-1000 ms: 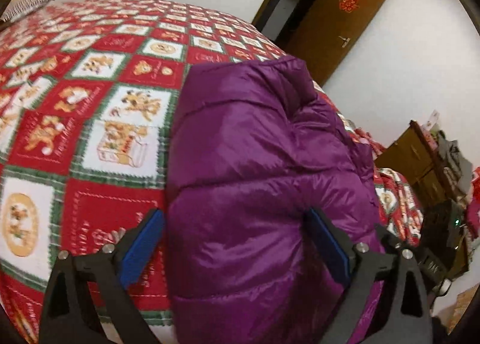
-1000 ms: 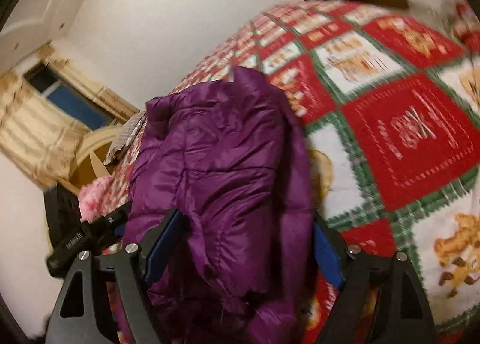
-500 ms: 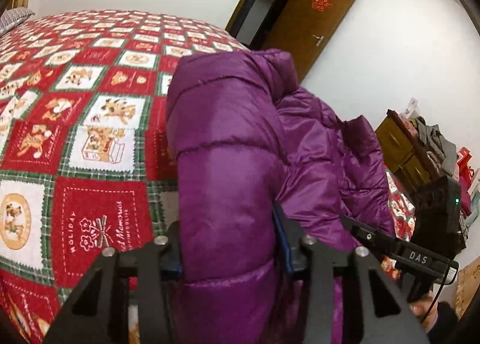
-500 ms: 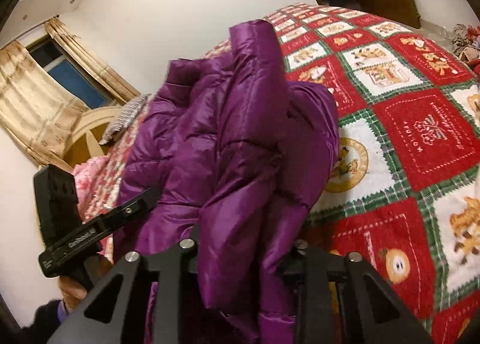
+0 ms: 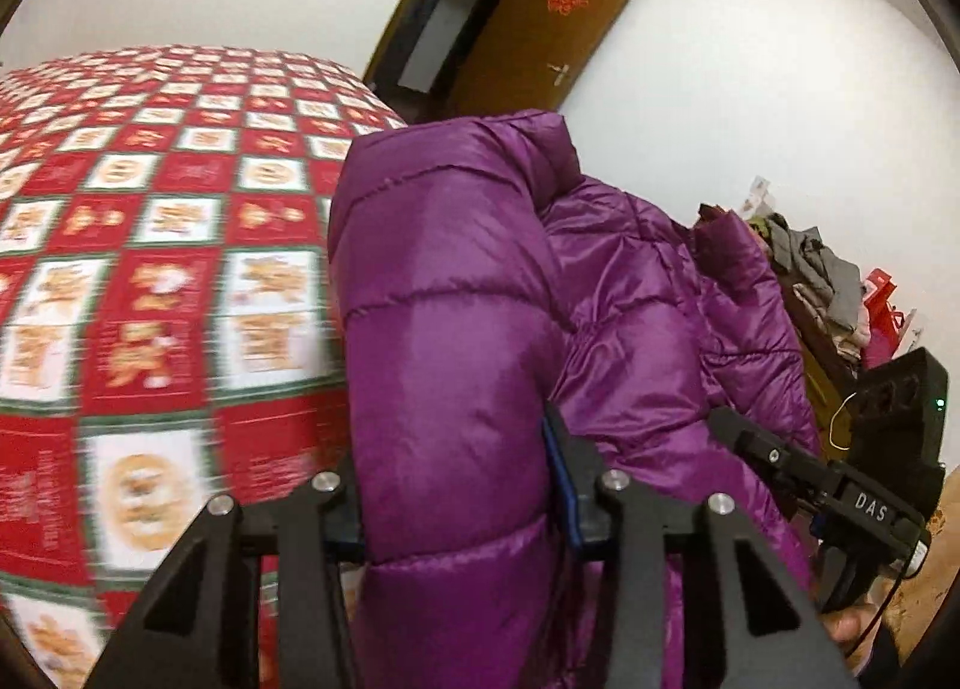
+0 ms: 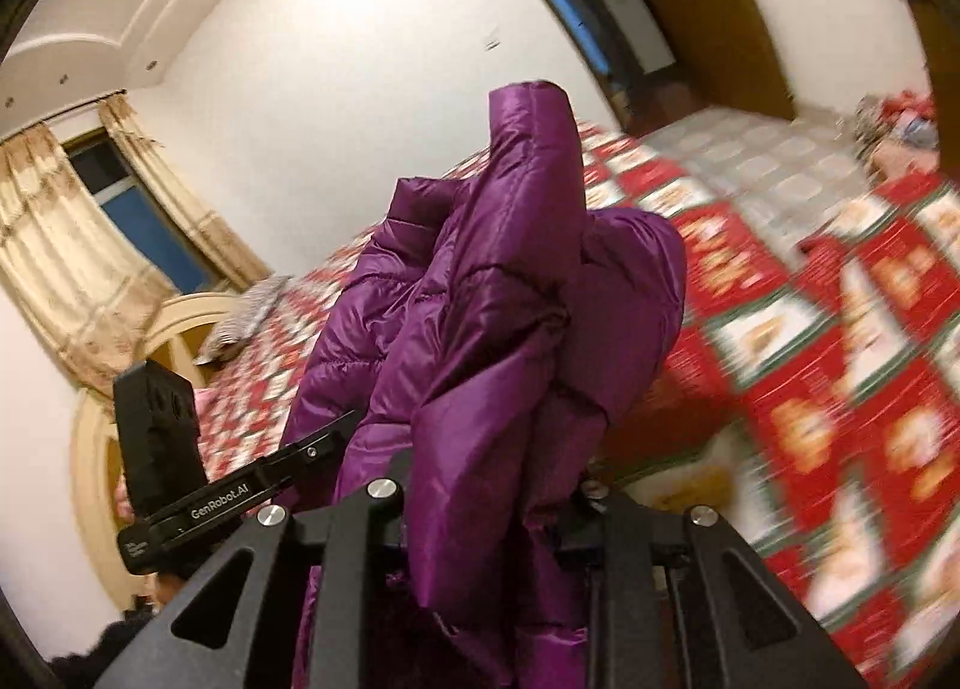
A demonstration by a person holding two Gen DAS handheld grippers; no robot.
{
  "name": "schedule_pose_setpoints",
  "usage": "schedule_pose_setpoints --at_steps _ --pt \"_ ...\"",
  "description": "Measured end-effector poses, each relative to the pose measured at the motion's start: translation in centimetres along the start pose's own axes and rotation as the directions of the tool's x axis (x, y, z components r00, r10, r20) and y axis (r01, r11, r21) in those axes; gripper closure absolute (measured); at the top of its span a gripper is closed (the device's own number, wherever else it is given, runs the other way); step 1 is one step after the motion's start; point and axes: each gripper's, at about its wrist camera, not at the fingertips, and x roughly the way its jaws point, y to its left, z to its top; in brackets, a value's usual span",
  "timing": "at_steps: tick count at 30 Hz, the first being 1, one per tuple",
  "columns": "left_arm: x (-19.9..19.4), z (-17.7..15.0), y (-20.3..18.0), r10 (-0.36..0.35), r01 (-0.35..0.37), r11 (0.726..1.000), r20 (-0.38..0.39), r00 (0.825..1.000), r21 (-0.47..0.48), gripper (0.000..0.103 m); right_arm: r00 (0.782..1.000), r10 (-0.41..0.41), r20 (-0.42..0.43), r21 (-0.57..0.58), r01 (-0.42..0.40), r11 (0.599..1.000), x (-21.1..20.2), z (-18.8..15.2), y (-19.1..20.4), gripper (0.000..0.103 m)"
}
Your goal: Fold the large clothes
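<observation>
A purple quilted down jacket [image 5: 456,317] is held up off the bed by both grippers. My left gripper [image 5: 459,503] is shut on a thick padded fold of it. My right gripper [image 6: 489,503] is shut on another bunched fold of the jacket [image 6: 510,329], which stands up between the jaws. The right gripper also shows at the right of the left wrist view [image 5: 840,485], and the left gripper at the left of the right wrist view [image 6: 240,485]. The jacket's lower part is hidden behind the gripper frames.
A bed with a red, green and white patchwork cover [image 5: 150,269] lies under the jacket. A brown door [image 5: 540,23] stands open at the far wall. A heap of clothes on furniture [image 5: 822,281] is at the right. A curtained window [image 6: 138,209] and cream headboard [image 6: 168,329] stand behind.
Both grippers closed on the jacket within the last second and have lifted it up from the bed; both views have tilted upward and the bed cover is motion-blurred.
</observation>
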Motion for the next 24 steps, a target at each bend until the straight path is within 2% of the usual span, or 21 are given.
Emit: schedule_pose_setpoints --at_steps 5,10,12,13,15,16,18,21,24 --pt "4.6 -0.2 -1.9 0.037 -0.037 0.999 -0.047 0.998 0.010 0.058 0.996 -0.084 -0.002 -0.003 0.084 0.996 0.0 2.1 -3.9 0.080" --pt "6.3 -0.9 -3.5 0.165 -0.162 0.982 -0.026 0.986 0.099 0.058 0.983 -0.168 -0.074 -0.007 0.168 0.986 3.3 2.5 -7.8 0.080" --pt "6.8 -0.9 -3.7 0.211 -0.207 0.971 -0.021 0.977 0.120 0.051 0.976 -0.198 -0.095 -0.021 0.197 0.980 4.5 2.0 -9.0 0.080" --pt "7.2 -0.9 -3.7 0.236 -0.232 0.965 -0.021 0.971 0.125 0.048 0.977 -0.193 -0.093 -0.013 0.193 0.981 4.7 1.7 -9.5 0.080" --pt "7.7 -1.2 -3.6 0.289 -0.284 0.949 -0.017 0.957 0.136 0.033 0.980 -0.183 -0.084 0.006 0.184 0.983 4.7 1.6 -10.1 0.076" --pt "7.7 -1.4 -3.6 0.311 -0.307 0.941 -0.010 0.950 0.142 0.029 0.981 -0.176 -0.081 0.014 0.177 0.984 4.6 1.6 -10.3 0.075" --pt "7.8 -1.8 -3.8 0.370 -0.368 0.914 0.023 0.929 0.173 0.015 0.983 -0.161 -0.085 0.016 0.163 0.987 4.2 1.8 -10.6 0.070" --pt "7.1 -1.9 -4.5 0.421 -0.423 0.875 0.062 0.905 0.234 0.010 0.985 -0.149 -0.088 0.049 0.153 0.987 2.8 2.1 -11.3 0.063" --pt "6.1 -1.0 -5.2 0.468 -0.477 0.839 0.099 0.878 0.261 0.010 0.983 -0.180 -0.027 0.073 0.182 0.981 -0.4 2.3 -11.5 0.062"
